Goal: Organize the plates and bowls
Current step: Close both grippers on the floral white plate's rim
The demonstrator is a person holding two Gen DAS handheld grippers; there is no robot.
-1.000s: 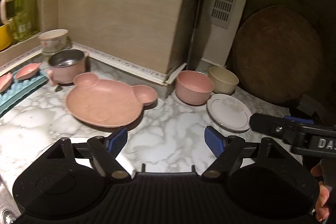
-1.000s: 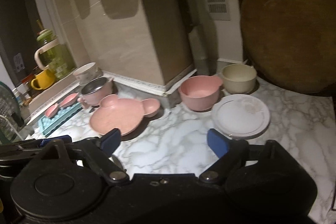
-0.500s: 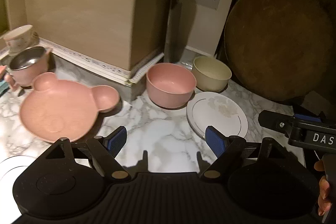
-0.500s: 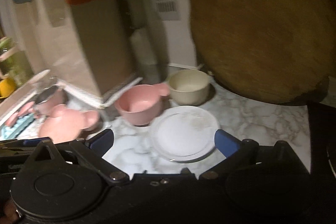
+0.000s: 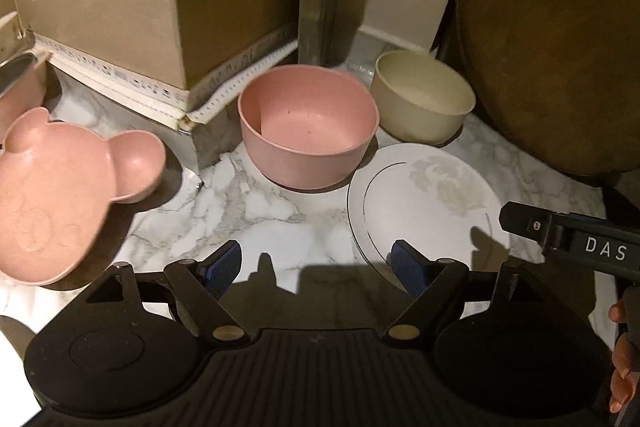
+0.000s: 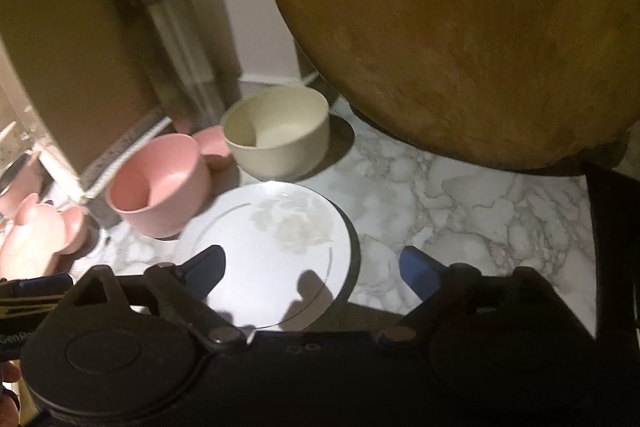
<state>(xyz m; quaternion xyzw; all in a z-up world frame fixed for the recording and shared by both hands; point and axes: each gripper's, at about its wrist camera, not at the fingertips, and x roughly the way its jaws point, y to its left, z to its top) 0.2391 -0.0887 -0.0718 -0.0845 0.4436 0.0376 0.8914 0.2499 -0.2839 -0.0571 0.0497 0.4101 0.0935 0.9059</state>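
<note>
Lying flat on the marble counter (image 5: 280, 211), the white plate (image 5: 420, 203) sits right of centre in the left wrist view, just below the pink bowl (image 5: 308, 125) and cream bowl (image 5: 424, 95). Lower left is the bear-shaped pink plate (image 5: 60, 195). Both the left gripper (image 5: 316, 267) and right gripper (image 6: 312, 267) hover spread wide, holding nothing.

Glossy white plate (image 6: 276, 251), marble-look counter (image 6: 460, 203)

Both grippers have moved closer to the white plate (image 6: 272, 247); fingers (image 6: 416, 267) unchanged.
</note>
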